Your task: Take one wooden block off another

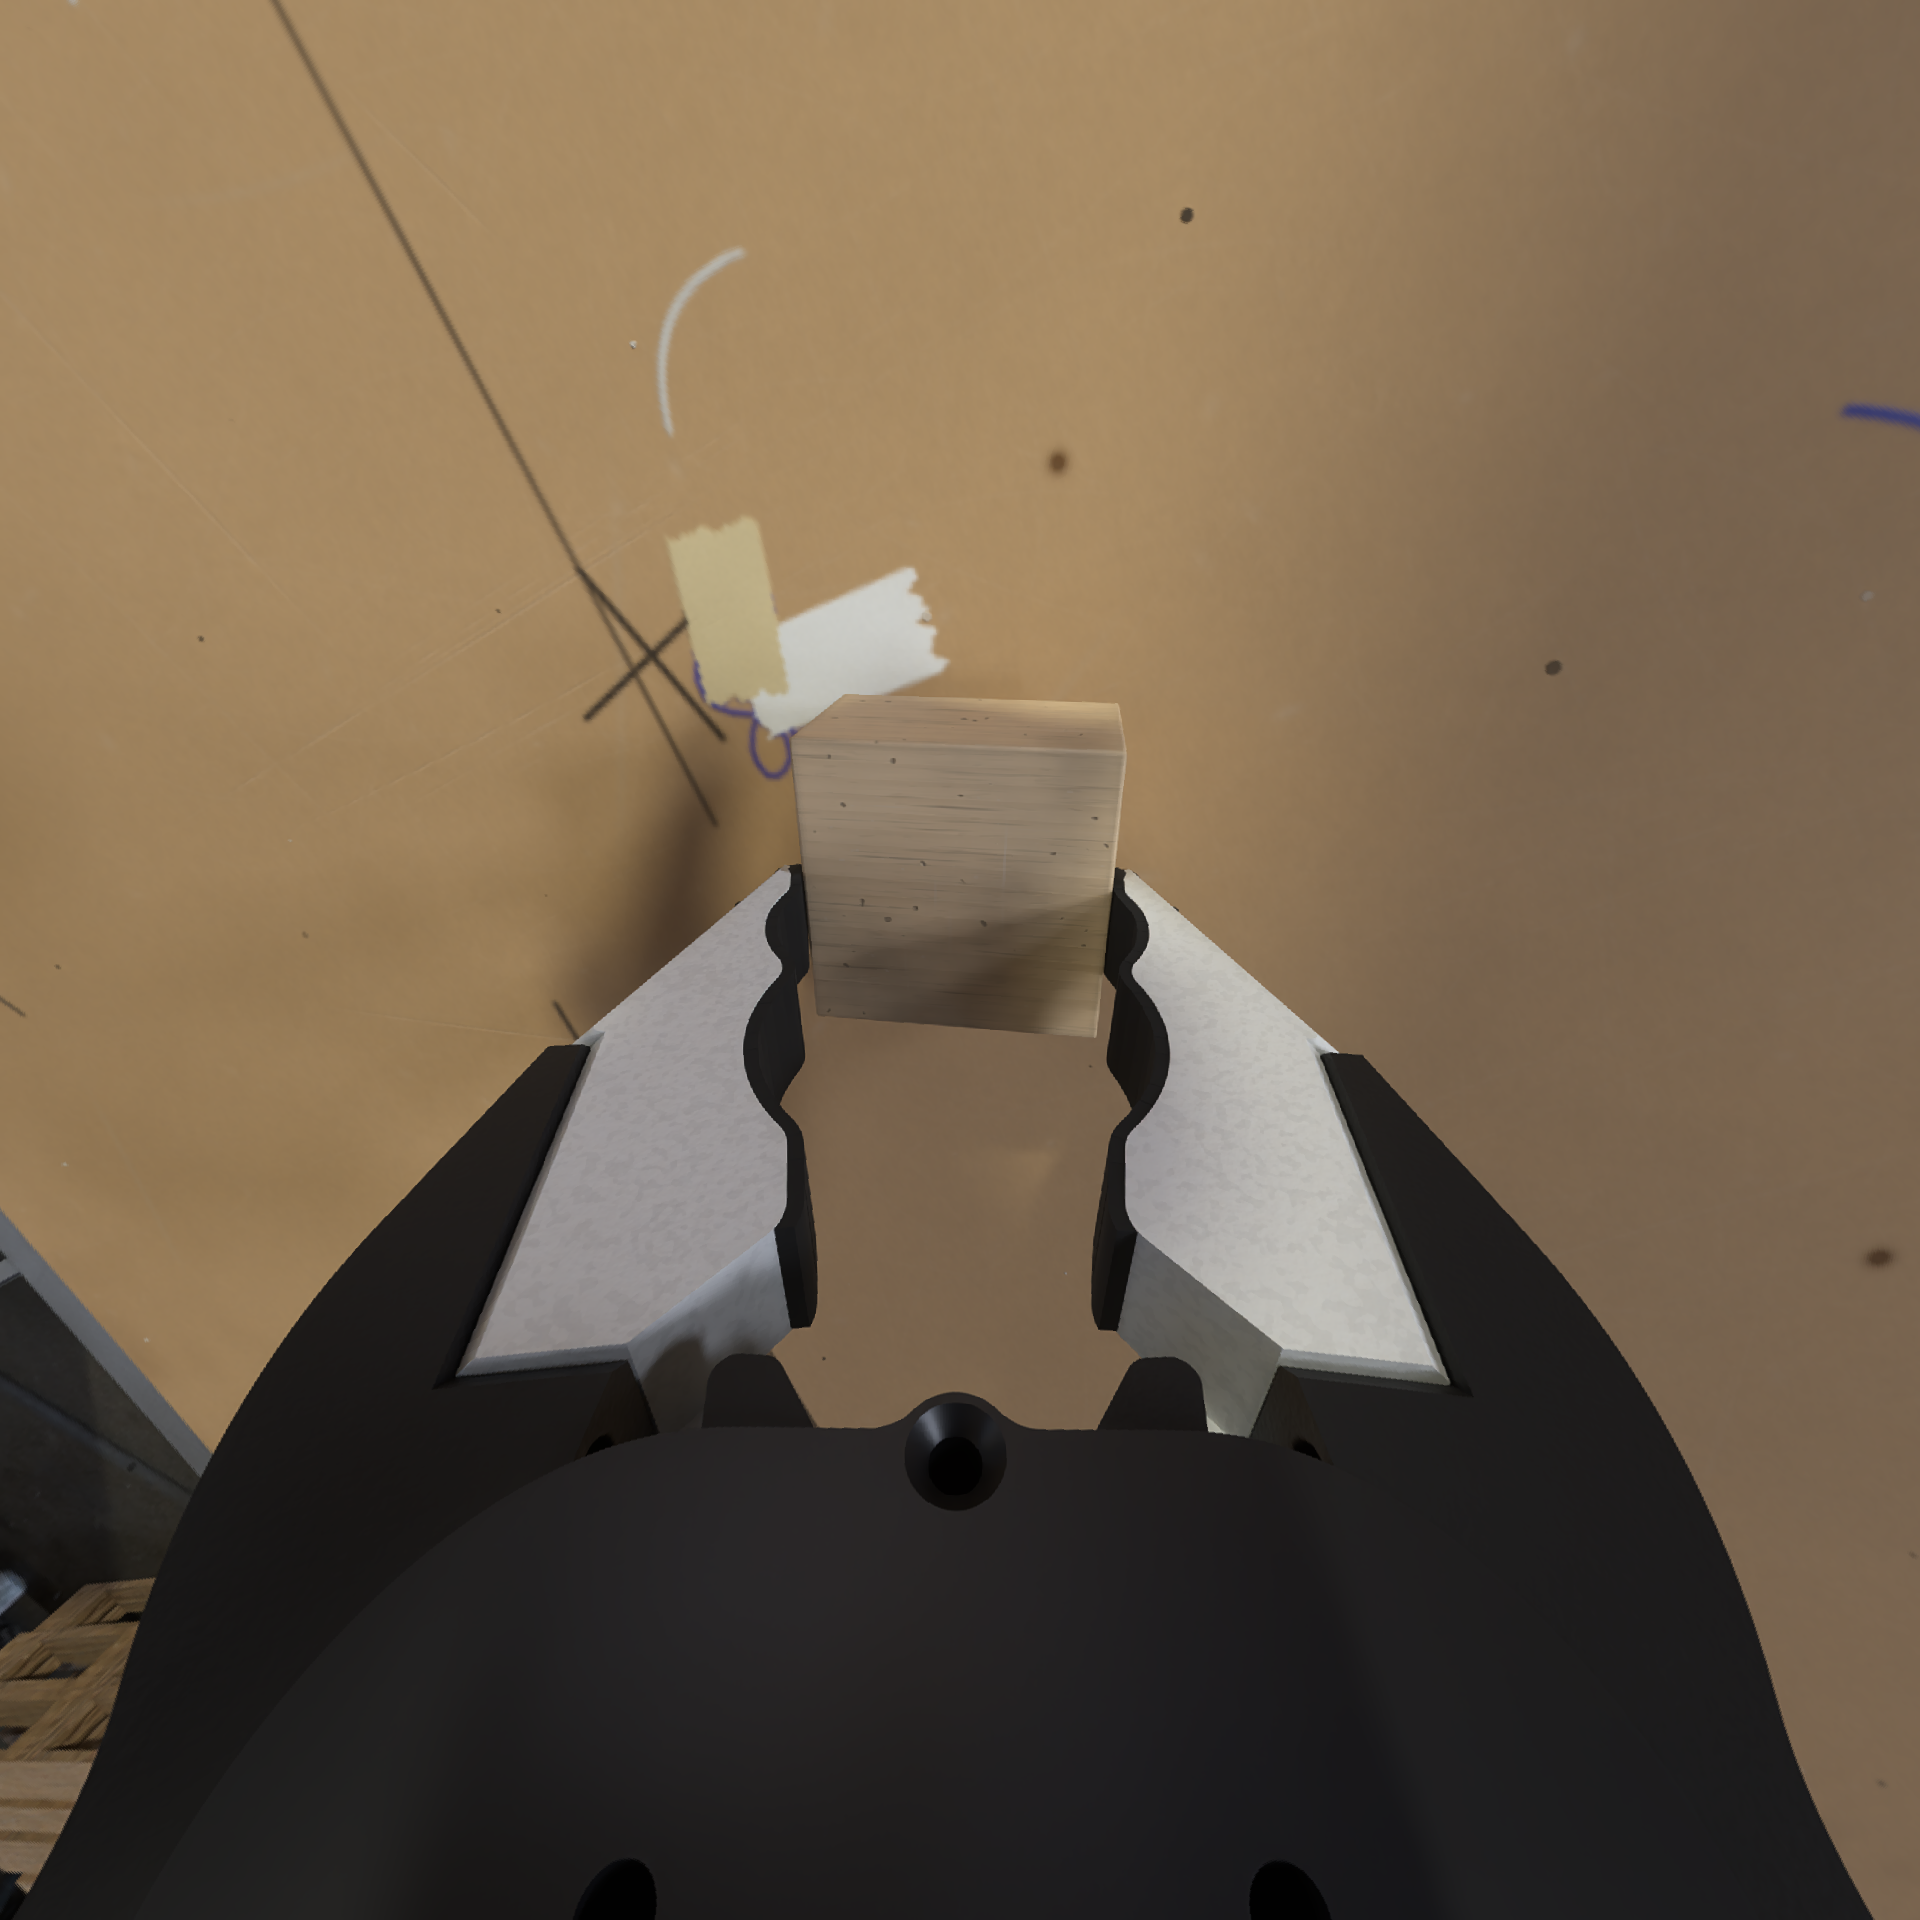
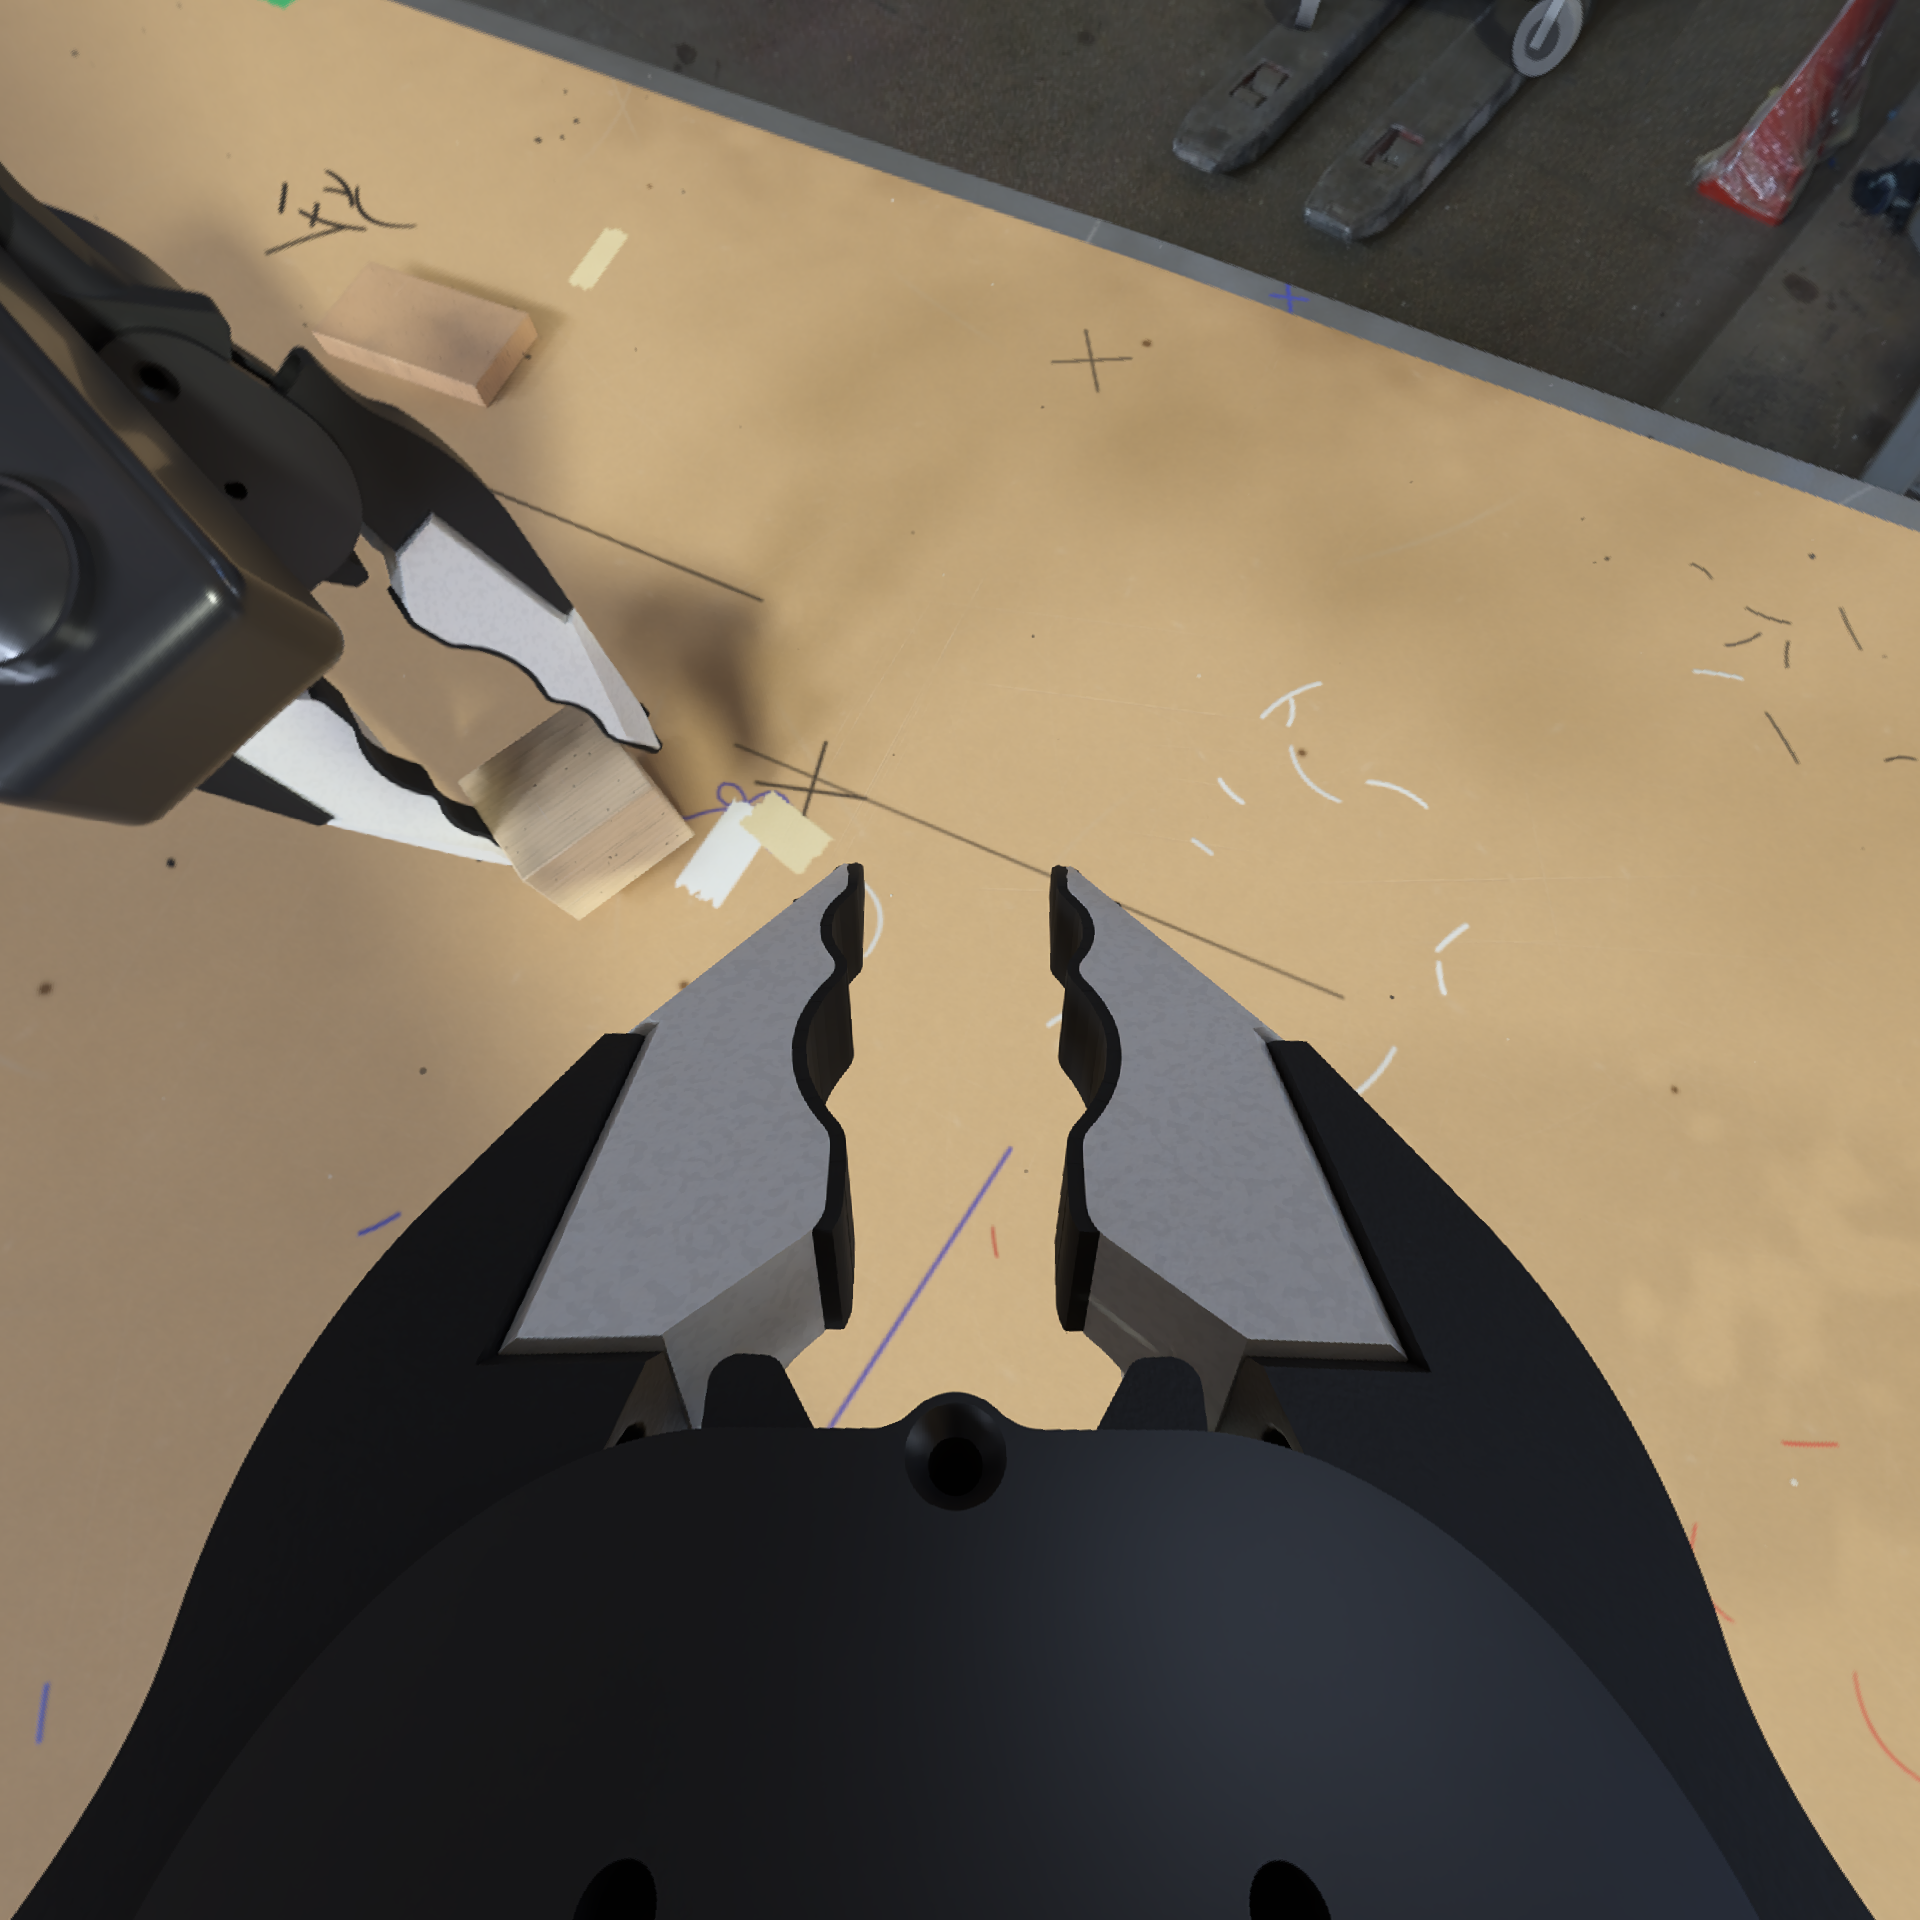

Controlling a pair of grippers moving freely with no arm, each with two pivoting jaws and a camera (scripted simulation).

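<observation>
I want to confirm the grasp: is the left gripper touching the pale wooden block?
Touching: in the left wrist view both fingertips of the left gripper press against the pale wooden block.

Light: warm, even, fairly bright across the tan tabletop (image 1: 1351, 312).
Shadows: soft dark patch left of the pale wooden block (image 1: 956, 862); another on its near face; a broad blurred one on the tabletop, right wrist view.
Glare: none.
Focus: sharp throughout.
Distortion: wide-angle bending of straight lines toward edges.
</observation>
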